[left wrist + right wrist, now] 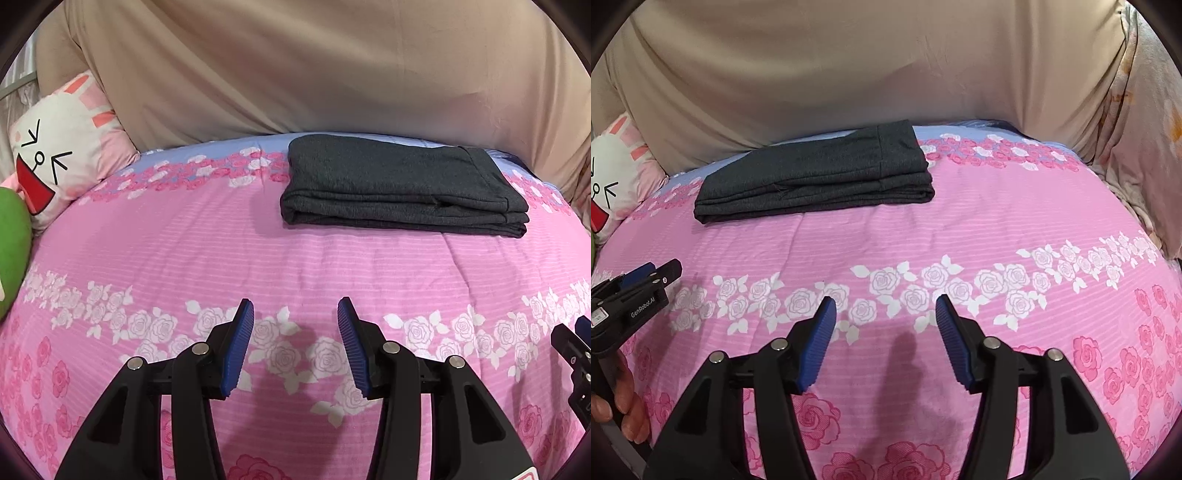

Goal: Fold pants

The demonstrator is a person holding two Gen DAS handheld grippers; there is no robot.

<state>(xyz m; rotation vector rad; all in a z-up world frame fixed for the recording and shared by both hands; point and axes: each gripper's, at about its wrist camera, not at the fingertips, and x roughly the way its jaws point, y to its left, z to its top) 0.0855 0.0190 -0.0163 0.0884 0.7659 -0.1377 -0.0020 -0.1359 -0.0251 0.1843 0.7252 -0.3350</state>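
The dark grey pants [399, 184] lie folded in a flat stack at the far side of the pink floral bedspread [221, 251]. They also show in the right wrist view [816, 173], far left of centre. My left gripper [295, 310] is open and empty, hovering over the bedspread well short of the pants. My right gripper [884, 306] is open and empty too, near the front of the bed. The left gripper shows at the left edge of the right wrist view [646, 277].
A beige sheet [295, 74] covers the wall behind the bed. A white bunny-face pillow [62, 147] and a green cushion [11, 240] sit at the left. A pale floral cloth [1145, 129] hangs at the right. The bedspread [960, 229] is flat.
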